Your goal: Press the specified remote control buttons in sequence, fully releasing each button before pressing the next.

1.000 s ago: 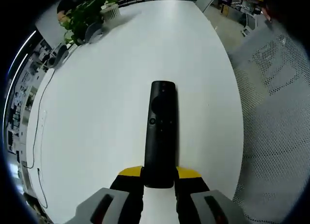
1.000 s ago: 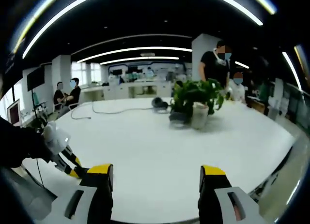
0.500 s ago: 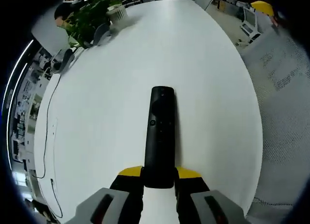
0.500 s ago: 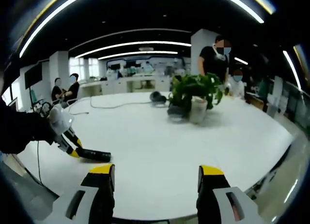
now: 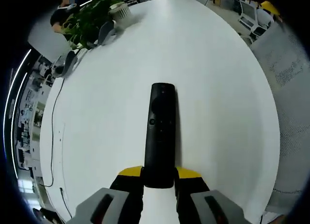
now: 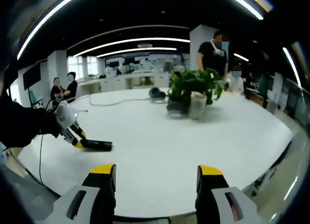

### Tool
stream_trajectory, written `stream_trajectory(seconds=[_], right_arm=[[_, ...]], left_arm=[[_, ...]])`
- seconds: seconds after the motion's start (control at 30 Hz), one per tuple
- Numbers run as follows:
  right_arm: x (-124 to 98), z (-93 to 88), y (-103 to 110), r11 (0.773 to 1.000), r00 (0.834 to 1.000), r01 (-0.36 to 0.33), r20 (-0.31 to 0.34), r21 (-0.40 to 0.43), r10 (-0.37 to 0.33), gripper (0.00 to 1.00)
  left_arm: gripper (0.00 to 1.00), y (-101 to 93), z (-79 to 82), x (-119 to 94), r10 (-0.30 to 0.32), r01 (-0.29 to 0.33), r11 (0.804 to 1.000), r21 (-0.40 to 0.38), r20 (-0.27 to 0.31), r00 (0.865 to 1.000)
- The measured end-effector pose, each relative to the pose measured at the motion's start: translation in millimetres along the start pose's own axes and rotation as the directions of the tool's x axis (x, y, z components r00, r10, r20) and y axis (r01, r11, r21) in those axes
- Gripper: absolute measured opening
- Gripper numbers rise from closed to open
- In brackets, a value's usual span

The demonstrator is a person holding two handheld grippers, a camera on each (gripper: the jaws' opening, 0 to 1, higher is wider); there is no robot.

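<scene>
Remote: black and slim, remote [image 5: 161,132] lies along the left gripper view from centre down to 6 o'clock, buttons facing up. From the right gripper view, it [image 6: 97,145] is a dark bar at 9 o'clock, just over the table top.
Left gripper: left gripper [image 5: 159,178] is clamped on the near end of the remote, yellow-tipped jaws pressed against both its sides. In the right gripper view it [image 6: 76,136] comes in from 9 o'clock, gripped by a dark-sleeved arm.
Right gripper: right gripper [image 6: 156,174] stands wide apart with nothing between its jaws, above the near part of the table at 6 o'clock.
Table: big, white, oval table [image 5: 208,83] spreads under the remote.
Plant: leafy plant [image 6: 196,88] in a white pot [image 6: 197,106] stands at 1 o'clock from the right gripper; at 11 o'clock in the left gripper view.
Cable: a thin dark cable [image 5: 52,132] runs along the table edge at 9 o'clock in the left gripper view.
People: one person [image 6: 213,52] stands behind the plant; others [image 6: 65,88] sit at 10 o'clock, well apart from the table's near end.
</scene>
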State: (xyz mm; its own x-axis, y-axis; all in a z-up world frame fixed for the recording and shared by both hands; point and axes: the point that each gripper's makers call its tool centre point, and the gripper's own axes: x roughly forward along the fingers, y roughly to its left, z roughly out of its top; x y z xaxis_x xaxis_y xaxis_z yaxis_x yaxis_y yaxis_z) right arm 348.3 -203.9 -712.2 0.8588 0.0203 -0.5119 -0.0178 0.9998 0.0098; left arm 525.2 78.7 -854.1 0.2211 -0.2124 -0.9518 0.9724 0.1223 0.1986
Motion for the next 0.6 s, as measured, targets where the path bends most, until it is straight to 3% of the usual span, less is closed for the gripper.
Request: stream_trajectory(seconds=[0.6], right_arm=[[2,-7.1,2,1.0,0.999,-0.013,-0.047,-0.006,0.013,0.62]], left_arm=[[0.24,68.4,-6.8,13,0.061,-0.061,0.998,0.015,-0.037,0.997]])
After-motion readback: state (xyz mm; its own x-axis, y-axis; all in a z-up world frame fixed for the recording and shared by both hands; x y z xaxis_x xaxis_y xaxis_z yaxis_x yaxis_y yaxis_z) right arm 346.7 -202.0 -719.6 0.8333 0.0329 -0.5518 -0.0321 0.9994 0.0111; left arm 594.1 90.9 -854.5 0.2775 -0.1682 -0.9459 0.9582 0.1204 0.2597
